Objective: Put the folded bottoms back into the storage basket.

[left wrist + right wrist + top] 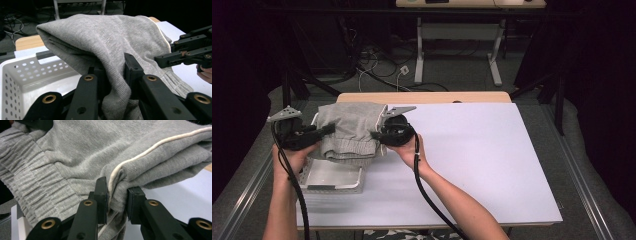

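I am pinching the folded grey garment (pixel 349 131) with both tongs: my left tongs (pixel 328 130) are gripping its edge at nine o'clock, my right tongs (pixel 376 135) are clamping the piped edge at three o'clock. The garment is hanging between them over the white perforated basket (pixel 332 180), at the counter's (pixel 472 160) nine o'clock side.

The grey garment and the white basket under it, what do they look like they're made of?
The grey garment looks like soft knit cotton jersey: matte, fine ribbing, a gathered elastic band and white piping. The white basket seems to be moulded plastic: smooth, slightly glossy walls with rows of punched holes.
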`<state>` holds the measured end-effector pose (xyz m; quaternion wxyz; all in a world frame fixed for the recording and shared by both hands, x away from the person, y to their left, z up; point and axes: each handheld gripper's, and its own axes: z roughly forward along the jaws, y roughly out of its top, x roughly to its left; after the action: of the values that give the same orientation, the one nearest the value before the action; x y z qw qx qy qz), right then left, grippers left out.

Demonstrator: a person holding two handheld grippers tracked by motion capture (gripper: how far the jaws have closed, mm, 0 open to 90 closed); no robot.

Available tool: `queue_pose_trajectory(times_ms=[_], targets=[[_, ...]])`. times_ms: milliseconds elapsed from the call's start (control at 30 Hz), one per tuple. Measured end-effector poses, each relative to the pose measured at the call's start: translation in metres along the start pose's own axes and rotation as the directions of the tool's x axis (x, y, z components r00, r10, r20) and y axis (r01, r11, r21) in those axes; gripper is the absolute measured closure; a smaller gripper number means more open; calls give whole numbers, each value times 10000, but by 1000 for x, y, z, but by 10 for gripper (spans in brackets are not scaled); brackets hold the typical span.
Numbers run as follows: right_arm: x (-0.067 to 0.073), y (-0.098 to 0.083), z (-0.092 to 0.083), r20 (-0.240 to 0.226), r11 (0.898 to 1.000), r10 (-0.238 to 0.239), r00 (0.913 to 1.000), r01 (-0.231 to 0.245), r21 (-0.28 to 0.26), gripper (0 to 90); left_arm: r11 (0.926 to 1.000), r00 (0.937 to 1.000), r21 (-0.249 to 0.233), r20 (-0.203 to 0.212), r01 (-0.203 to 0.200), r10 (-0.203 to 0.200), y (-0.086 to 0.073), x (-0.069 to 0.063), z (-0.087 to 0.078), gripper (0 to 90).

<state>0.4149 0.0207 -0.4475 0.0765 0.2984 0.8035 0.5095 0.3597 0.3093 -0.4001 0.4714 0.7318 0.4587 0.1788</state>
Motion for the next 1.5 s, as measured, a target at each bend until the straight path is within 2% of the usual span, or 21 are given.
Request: queue_pose_trajectory(times_ms=[300,733,767,800,1033,1500], targets=[[3,-1,8,-102,9999,116,9999,-116,34,736,10000,9996,31,-288,-61,62,0,3,-4,763],[10,2,20,-237,9998,120,9996,-116,155,735,9998,9979,-188,-640,-13,1,1,4,-12,779],[11,2,20,-257,9998,104,9996,-100,153,735,9998,9977,-209,-682,-40,25,1,4,-13,786],[11,2,21,-263,9998,121,9996,-116,187,736,9996,9975,-287,-711,-25,4,1,4,-14,832],[15,1,26,-230,9996,99,9997,-93,261,745,10000,9970,-12,-764,90,-90,-2,8,-10,851],[23,1,45,-497,9992,332,9982,-319,259,743,9999,9930,-40,-1177,116,-120,-5,16,-20,864]])
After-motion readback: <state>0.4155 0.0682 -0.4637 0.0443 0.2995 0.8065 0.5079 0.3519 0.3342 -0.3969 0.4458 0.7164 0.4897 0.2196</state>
